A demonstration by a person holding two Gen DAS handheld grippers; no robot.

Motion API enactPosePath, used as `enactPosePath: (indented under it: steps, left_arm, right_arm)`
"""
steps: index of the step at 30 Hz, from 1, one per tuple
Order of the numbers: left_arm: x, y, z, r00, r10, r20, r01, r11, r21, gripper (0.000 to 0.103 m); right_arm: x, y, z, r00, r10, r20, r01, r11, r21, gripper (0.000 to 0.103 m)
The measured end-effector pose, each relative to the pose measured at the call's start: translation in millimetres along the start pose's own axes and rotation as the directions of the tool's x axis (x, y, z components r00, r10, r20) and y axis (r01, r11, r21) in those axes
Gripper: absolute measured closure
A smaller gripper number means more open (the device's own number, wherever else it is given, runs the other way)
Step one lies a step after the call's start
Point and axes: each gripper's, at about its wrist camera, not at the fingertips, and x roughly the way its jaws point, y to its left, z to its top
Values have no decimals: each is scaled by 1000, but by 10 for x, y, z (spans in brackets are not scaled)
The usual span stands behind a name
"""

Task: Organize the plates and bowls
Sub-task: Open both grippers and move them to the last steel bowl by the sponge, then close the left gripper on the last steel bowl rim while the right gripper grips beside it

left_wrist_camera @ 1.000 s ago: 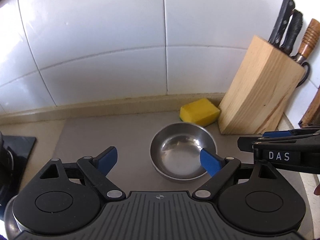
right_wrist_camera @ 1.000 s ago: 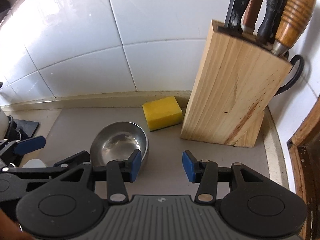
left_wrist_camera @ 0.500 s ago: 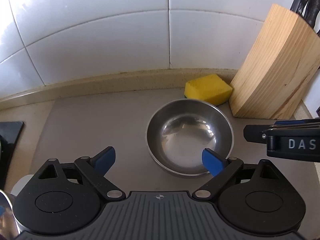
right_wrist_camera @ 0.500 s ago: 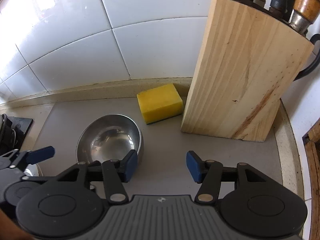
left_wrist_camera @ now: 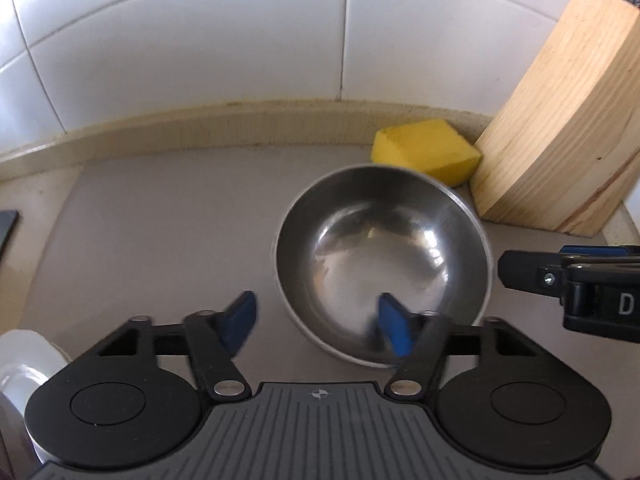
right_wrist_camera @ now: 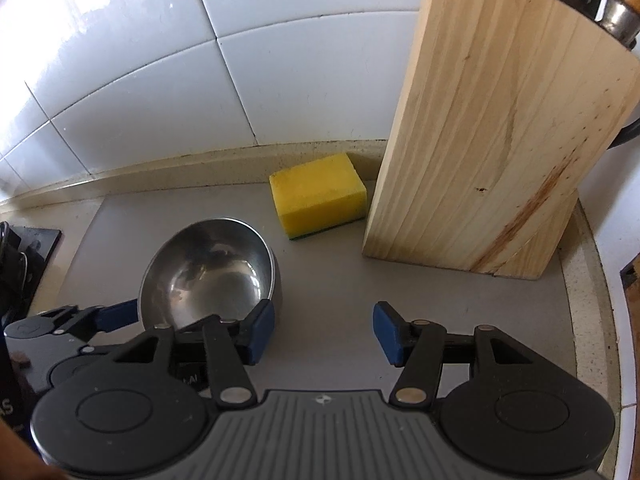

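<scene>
Left wrist view: round shiny steel bowl (left_wrist_camera: pixel 382 264) on grey counter mat (left_wrist_camera: pixel 160 216), near rim between spread fingers of left gripper (left_wrist_camera: pixel 318 326), the nearer one; right gripper (right_wrist_camera: pixel 324 334) spread, empty, bowl to its left.

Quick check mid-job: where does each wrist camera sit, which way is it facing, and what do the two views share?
Left wrist: behind the left tongs, looking forward and down at the steel bowl; right tongs enter at right.
Right wrist: behind the right tongs, facing the grey mat and knife block; left tongs show at left.
Shared: bowl, yellow sponge, block, tiled wall.
</scene>
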Motion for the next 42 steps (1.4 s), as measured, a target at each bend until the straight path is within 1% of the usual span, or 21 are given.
enactPosePath:
  steps: [2, 3, 4, 7, 10, 12, 14, 16, 17, 20, 23, 25, 28, 31, 34, 35, 36, 37, 39, 40, 42]
  left_arm:
    - [21, 37, -8, 1000, -20, 2, 20, 1000, -14, 54]
    - [19, 36, -2, 1000, -24, 5, 24, 1000, -13, 61]
    - [11, 34, 4, 1000, -24, 6, 24, 1000, -9, 66]
    - [3, 48, 15, 1000, -26, 5, 26, 1000, -15, 70]
    - [-19, 100, 7, 999, -47, 1, 47, 998, -34, 72]
    - [-12, 124, 5, 999, -50, -2, 50, 998, -39, 73]
    - [2, 138, 10, 999, -54, -8, 54, 997, -50, 72]
    - [8, 141, 15, 999, -52, -10, 52, 997, -52, 68]
    - [16, 145, 21, 999, -54, -9, 53, 997, -64, 68]
    - [30, 174, 30, 998, -56, -9, 55, 994, -89, 66]
    - [55, 201, 45, 998, -67, -14, 66, 992, -103, 59]
    - [84, 195, 53, 998, -59, -16, 57, 993, -102, 59]
    - [77, 194, 47, 998, -64, -13, 62, 994, -95, 59]
    - [79, 223, 48, 998, -65, -7, 64, 993, -102, 62]
    - [82, 211, 49, 998, -60, -7, 59, 993, -100, 62]
    - [79, 196, 41, 998, -60, -6, 59, 994, -95, 60]
    - [78, 185, 30, 998, -60, -7, 59, 994, -90, 52]
    - [76, 179, 16, 998, -59, -10, 58, 994, -93, 48]
    - [33, 173, -15, 998, -68, -2, 68, 994, -87, 48]
    - [-4, 175, -28, 998, -60, 8, 60, 995, -82, 47]
    - [-114, 195, -37, 998, -42, 38, 45, 996, -74, 43]
  right_arm:
    - [35, 3, 9, 1000, -1, -5, 1, 1000, -1, 71]
    - [45, 4, 10, 1000, -3, -2, 3, 1000, -3, 71]
    - [57, 0, 13, 1000, -3, -2, 3, 1000, -3, 71]
    - [84, -8, 23, 1000, -3, -6, 3, 1000, -1, 71]
    - [80, -25, 35, 1000, -1, 9, 1, 1000, 5, 71]
    - [120, -30, 63, 1000, -13, -2, 13, 1000, 3, 71]
    - [165, -10, 91, 1000, -28, -7, 28, 1000, 1, 71]
    - [228, 39, 117, 999, -48, -13, 47, 999, -23, 71]
    - [259, 53, 123, 999, -51, -16, 51, 998, -25, 71]
    - [352, 86, 131, 998, -52, -31, 51, 998, -33, 71]
    - [372, 100, 138, 999, -37, -26, 36, 999, -33, 71]
    - [380, 113, 139, 999, -35, -21, 34, 999, -41, 71]
    - [394, 112, 155, 999, -27, -23, 26, 999, -38, 71]
    - [391, 103, 157, 999, -21, -35, 20, 999, -32, 71]
    - [402, 75, 148, 999, -6, -36, 6, 1000, -18, 71]
    - [410, 57, 146, 999, 0, -35, 0, 1000, -4, 71]
    - [417, 47, 149, 999, 2, -36, -2, 1000, 5, 69]
    - [424, 43, 153, 999, -2, -40, 3, 1000, 5, 66]
    - [415, 29, 155, 999, -5, -45, 5, 1000, 9, 66]
    - [393, 9, 146, 999, 0, -39, 1, 1000, 23, 66]
    - [330, -16, 136, 1000, -17, -22, 18, 999, 44, 66]
